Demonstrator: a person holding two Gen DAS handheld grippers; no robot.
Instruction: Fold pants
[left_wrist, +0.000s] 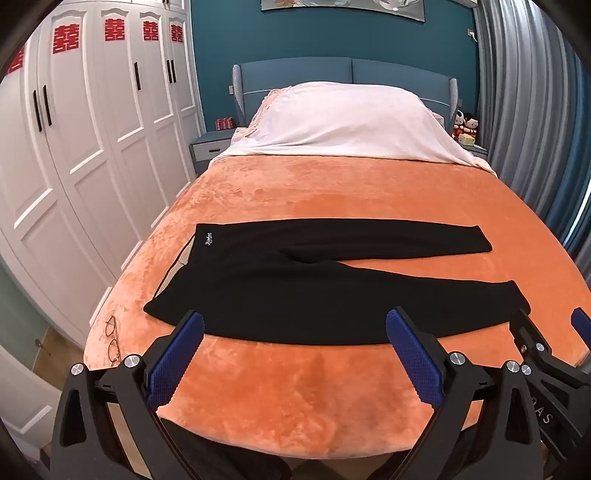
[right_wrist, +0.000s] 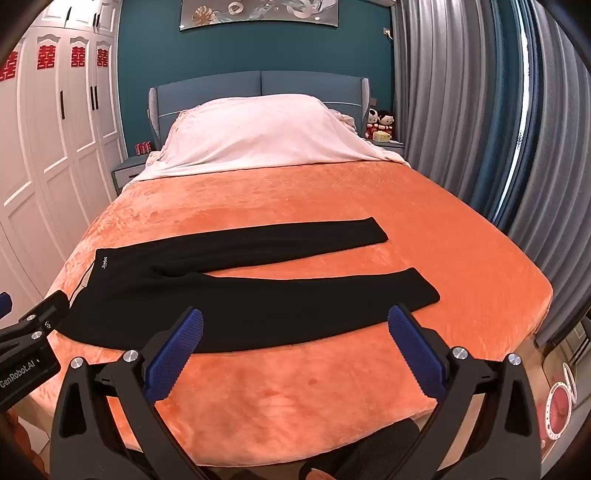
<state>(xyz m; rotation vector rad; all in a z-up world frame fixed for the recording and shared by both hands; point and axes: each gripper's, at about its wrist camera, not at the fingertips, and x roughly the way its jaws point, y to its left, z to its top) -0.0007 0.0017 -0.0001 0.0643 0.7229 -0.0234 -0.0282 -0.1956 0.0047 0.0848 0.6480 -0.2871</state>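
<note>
Only the left wrist view showed glasses (left_wrist: 112, 334) beside one pair of pants (left_wrist: 314, 280); both grippers' jaws spread, empty.

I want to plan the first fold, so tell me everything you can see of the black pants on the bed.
The black pants lie flat and unfolded on the orange blanket, waistband at the left, both legs running right and slightly spread. The fabric looks soft, matte and smooth. A small white logo sits near the waistband's far corner, and a thin dark cord trails off the waist end. Only the blanket touches them; neither hand-held gripper holds them.
</note>
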